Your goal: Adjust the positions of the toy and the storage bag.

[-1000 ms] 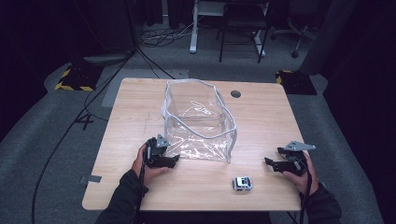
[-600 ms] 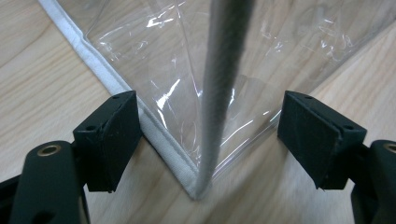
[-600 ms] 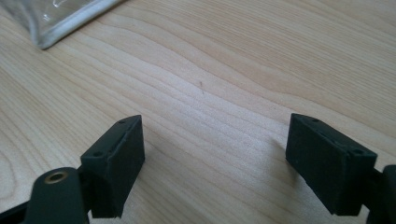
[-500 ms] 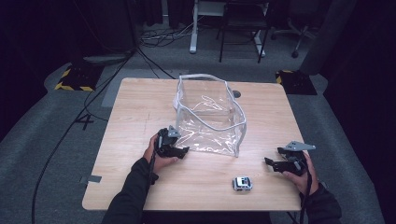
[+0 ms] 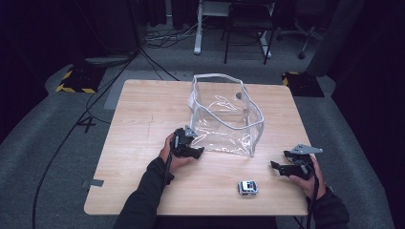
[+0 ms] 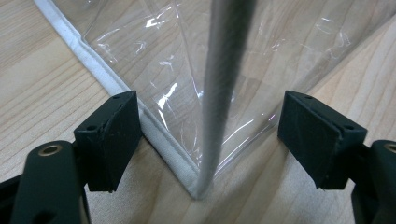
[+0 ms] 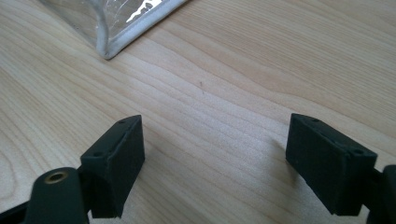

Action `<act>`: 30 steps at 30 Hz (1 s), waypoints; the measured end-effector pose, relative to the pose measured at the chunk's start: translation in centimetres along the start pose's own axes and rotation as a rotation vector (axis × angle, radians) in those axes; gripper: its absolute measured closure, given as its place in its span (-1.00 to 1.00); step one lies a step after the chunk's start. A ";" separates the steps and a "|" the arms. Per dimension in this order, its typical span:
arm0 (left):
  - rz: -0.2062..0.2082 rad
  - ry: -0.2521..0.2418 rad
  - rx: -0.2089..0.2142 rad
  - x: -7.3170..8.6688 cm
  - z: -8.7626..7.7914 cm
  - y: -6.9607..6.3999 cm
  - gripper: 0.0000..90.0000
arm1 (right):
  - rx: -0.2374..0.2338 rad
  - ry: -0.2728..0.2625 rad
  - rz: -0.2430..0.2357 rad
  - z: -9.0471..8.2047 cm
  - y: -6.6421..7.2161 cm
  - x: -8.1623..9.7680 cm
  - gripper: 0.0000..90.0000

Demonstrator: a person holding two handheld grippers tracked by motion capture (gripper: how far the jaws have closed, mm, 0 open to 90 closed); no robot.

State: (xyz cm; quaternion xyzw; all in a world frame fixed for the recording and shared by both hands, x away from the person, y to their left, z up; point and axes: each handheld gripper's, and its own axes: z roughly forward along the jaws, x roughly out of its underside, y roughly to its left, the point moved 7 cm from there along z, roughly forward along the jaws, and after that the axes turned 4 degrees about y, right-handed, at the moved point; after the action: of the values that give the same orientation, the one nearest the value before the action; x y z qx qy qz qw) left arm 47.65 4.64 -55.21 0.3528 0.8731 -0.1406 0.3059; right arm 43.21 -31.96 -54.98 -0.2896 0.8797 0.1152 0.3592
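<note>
Left gripper (image 5: pixel 199 151): black blocky jaws stand open, one on each side of the bag's near corner; the left jaw touches the white trim.
Bag (image 5: pixel 224 119): clear glossy plastic, box-shaped, grey-white fabric edging, upright at the table's middle.
Right gripper (image 5: pixel 276 165): jaws open over bare wood, nothing between them.
Table (image 5: pixel 143 114): pale wood, fine grain.
Toy car (image 5: pixel 248 187): small, boxy, near the front edge.

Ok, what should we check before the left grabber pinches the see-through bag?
1. Left gripper jaws open: ok.
2. Corner of the clear bag sits between the jaws: ok.
3. Pads pressing the bag: not ok; the left one may just touch the trim, cannot tell.
4. Bag standing open on the table: ok.
5. Right gripper open and apart from the bag: ok.
6. Toy car out of the way: ok.
</note>
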 end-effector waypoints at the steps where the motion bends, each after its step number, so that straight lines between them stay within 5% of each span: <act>1: 0.006 -0.001 -0.005 0.0 -0.1 0.0 -0.52 | 0.000 0.000 0.000 0.0 0.0 0.0 -0.56; 5: -0.017 -0.001 0.007 0.7 -0.5 -0.3 -0.54 | -0.001 0.000 0.000 0.0 0.0 0.0 -0.56; 6: 0.012 0.007 -0.012 1.6 -1.3 -0.3 -0.57 | -0.005 0.002 -0.011 -0.1 0.0 0.1 -0.56; 12: 0.028 0.010 0.021 5.2 -4.1 -0.8 -0.65 | -0.037 0.004 -0.035 -0.1 0.5 0.1 -0.58; 15: 0.053 0.013 0.041 7.8 -6.1 -1.0 -0.67 | -0.073 0.008 -0.060 -0.3 0.9 0.2 -0.62; 19: 0.066 0.012 0.052 11.9 -9.4 -0.5 -0.69 | -0.061 0.021 -0.068 -0.4 1.2 0.4 -0.64; 24: 0.013 0.014 0.006 14.1 -11.3 0.4 -0.69 | -0.095 0.025 -0.086 -0.9 1.9 0.8 -0.65; 30: -0.063 0.006 -0.062 16.2 -13.1 1.7 -0.69 | -0.152 0.018 -0.163 -2.1 4.2 2.1 -0.61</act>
State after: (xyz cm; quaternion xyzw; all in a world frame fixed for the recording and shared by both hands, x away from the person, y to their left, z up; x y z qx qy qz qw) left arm 33.98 20.46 -55.46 0.3160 0.8885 -0.1219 0.3094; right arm 38.32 -30.30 -54.96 -0.3879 0.8450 0.1495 0.3363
